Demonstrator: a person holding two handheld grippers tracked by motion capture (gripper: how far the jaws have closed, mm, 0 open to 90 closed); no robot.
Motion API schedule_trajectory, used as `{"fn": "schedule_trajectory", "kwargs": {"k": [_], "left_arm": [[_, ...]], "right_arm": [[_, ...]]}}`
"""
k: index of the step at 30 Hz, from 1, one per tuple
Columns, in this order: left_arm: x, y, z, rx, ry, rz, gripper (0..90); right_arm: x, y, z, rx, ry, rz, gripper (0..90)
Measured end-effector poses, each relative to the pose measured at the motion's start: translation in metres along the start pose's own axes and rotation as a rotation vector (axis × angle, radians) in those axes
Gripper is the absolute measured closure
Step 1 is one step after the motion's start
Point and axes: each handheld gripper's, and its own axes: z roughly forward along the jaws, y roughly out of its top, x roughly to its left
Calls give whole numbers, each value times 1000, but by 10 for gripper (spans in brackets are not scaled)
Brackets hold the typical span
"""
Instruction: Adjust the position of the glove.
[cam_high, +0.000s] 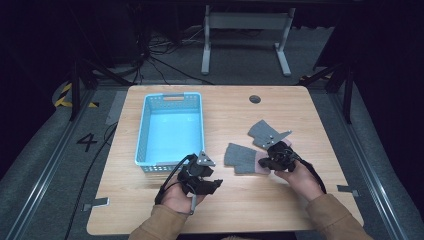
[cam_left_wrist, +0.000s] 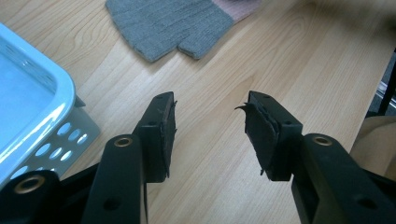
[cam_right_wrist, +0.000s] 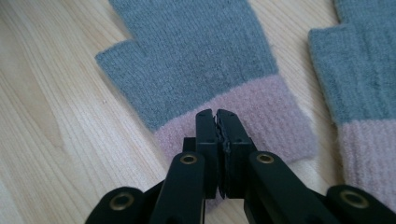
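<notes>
Hovering nearest, left gripper with jaws apart over bare table, nothing between. Just beyond, right gripper pinched together above nearer glove's pink cuff, perhaps nipping it. Farther, 2nd glove; blue basket left.

One camera looked down from above the near edge across the whole table. Two rode close behind the jaws, skimming the wood. All three caught the nearer grey glove.
</notes>
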Motion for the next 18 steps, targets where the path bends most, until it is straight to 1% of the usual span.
{"fn": "schedule_trajectory", "kwargs": {"k": [5,7,10,12,13,14,18], "left_arm": [[0,1,0,-2,1,4,531],[0,4,1,-4,-3,8,530],[0,6,2,-4,-7,17,530],[-1,11,6,1,-14,26,530],[-1,11,6,1,-14,26,529],[-2,14,9,2,-24,34,529],[-3,19,13,7,-36,51,529]], "right_arm": [[0,-1,2,2,5,3,883],[1,-4,2,-10,3,-7,888],[2,-7,0,-12,3,-4,890],[3,-13,-4,-3,3,-2,891],[3,-13,-4,-3,3,-2,891],[3,-17,-6,0,9,1,891],[2,-24,-11,11,18,12,891]]}}
